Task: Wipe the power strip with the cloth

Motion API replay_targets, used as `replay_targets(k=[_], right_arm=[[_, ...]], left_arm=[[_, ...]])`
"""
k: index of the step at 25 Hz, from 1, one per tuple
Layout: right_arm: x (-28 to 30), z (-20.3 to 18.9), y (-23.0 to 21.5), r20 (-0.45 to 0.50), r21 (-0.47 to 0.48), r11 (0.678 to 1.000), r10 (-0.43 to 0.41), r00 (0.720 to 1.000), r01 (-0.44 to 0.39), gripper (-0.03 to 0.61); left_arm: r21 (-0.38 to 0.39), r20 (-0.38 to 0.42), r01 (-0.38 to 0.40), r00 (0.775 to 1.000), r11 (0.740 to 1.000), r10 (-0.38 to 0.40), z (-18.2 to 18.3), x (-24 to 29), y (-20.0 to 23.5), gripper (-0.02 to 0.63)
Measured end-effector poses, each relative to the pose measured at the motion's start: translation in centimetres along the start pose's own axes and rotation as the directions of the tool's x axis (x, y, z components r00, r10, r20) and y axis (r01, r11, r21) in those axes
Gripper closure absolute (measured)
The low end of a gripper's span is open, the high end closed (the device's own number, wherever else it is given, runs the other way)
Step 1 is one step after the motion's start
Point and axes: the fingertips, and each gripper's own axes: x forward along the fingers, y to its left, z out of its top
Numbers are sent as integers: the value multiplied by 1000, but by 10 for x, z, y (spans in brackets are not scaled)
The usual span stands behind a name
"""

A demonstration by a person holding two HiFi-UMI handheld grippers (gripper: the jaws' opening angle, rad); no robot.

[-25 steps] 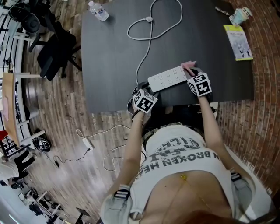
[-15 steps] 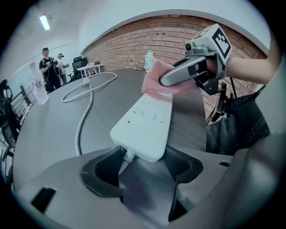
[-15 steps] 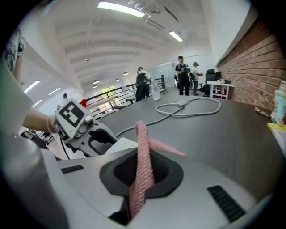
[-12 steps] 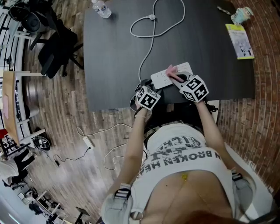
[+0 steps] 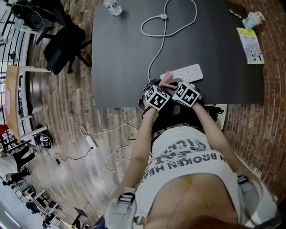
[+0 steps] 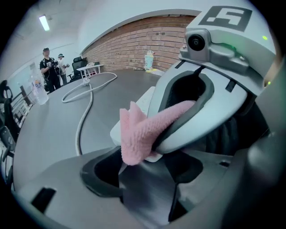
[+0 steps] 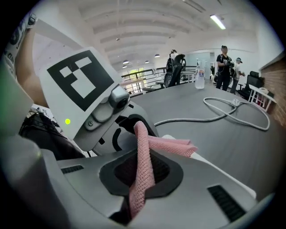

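Observation:
A white power strip (image 5: 187,72) lies near the front edge of the black table (image 5: 120,62). My right gripper (image 5: 170,83) is shut on a pink cloth (image 5: 166,78) and holds it on the strip's left end. In the right gripper view the cloth (image 7: 142,154) runs down between the closed jaws. My left gripper (image 5: 157,88) sits right beside it at the table edge. In the left gripper view its jaws (image 6: 143,176) stand apart with nothing between them, and the cloth (image 6: 138,129) hangs just ahead over the strip (image 6: 144,96).
The strip's white cable (image 5: 166,31) loops toward the table's far side. A water bottle (image 5: 112,6) stands at the far left corner, a booklet (image 5: 251,44) and a small cup (image 5: 254,19) at the far right. An office chair (image 5: 62,40) stands left of the table.
The right gripper slid the cloth leftward along the strip, from its right end to its left end, and now sits next to the left gripper. The left gripper stayed put.

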Motion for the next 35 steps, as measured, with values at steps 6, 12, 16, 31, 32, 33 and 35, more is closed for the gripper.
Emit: replay_targets(k=[6,12,16,31,32,33,35], right_arm=[[4,1,-3,9,13,1000,-25,1000,25,561],[4,-2,-5,22,25,998,-63,998,62,561],[-3,-4,-9,9,38,995,-94,996,94,563],[-25,-24,-39,16,114,974,-198,980,195,561],[-26,-25,-40,13,118,972,-204,979,201,561],[-28,-26,-41,10,122,971,-208,978,206,563],[-30,-28,-44,17,127,968,-219,976,215,561]], left_arm=[[-1,3,-1,1000,1000,1,-1,-2,2,330],[0,3,0,1000,1000,0,-1,-2,2,328],[1,4,2,1000,1000,-2,-1,-2,1,330],[2,1,3,1000,1000,-3,-1,-2,2,328],[1,1,4,1000,1000,-4,-2,-2,2,328],[1,0,5,1000,1000,-5,-2,-2,2,328],[0,-1,6,1000,1000,-6,-2,-2,1,328]])
